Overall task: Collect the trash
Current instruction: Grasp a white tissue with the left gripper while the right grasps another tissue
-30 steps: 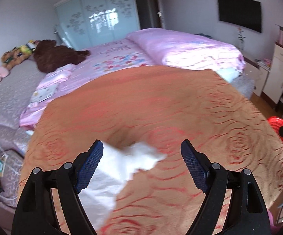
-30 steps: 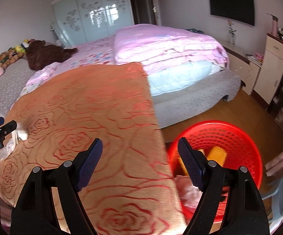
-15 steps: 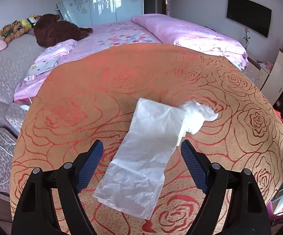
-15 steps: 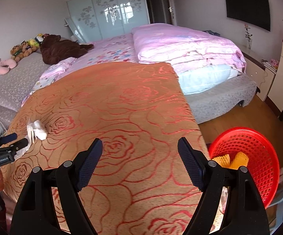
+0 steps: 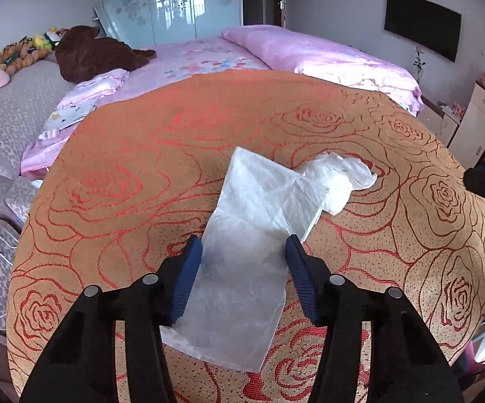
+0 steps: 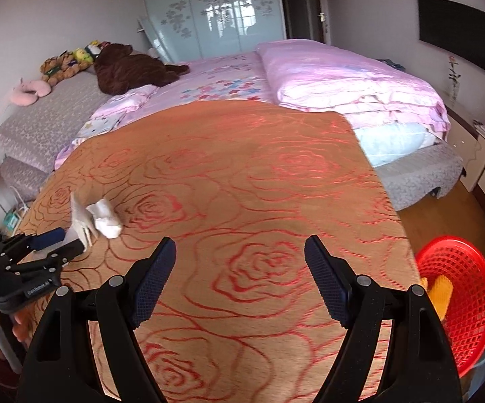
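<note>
The left hand-held gripper [image 5: 244, 252] straddles the flat, translucent white plastic bag [image 5: 252, 235] lying on the orange rose-patterned desk [image 5: 141, 174], its jaws closing on the sheet's edges to bunch it. At the bag's 1 o'clock sits a crumpled white wad [image 5: 339, 178]. The right hand-held gripper [image 6: 240, 257] hovers spread and empty, with the red mesh basket [image 6: 467, 302] at its 3 o'clock, probably the drop point.

Pink bed [image 6: 343, 77], brown plush bear [image 6: 131, 67], wall television [image 5: 423, 23]

Plastic bag [image 5: 252, 245]: clear, thin, flattened in a long strip on the orange rose-patterned cloth [image 5: 175, 154], near its left edge.
Crumpled end [image 5: 339, 181]: bunched and white, at the strip's far end.
Basket [image 6: 460, 299]: red mesh, seen beyond the cloth's right edge, yellow pieces inside.
</note>
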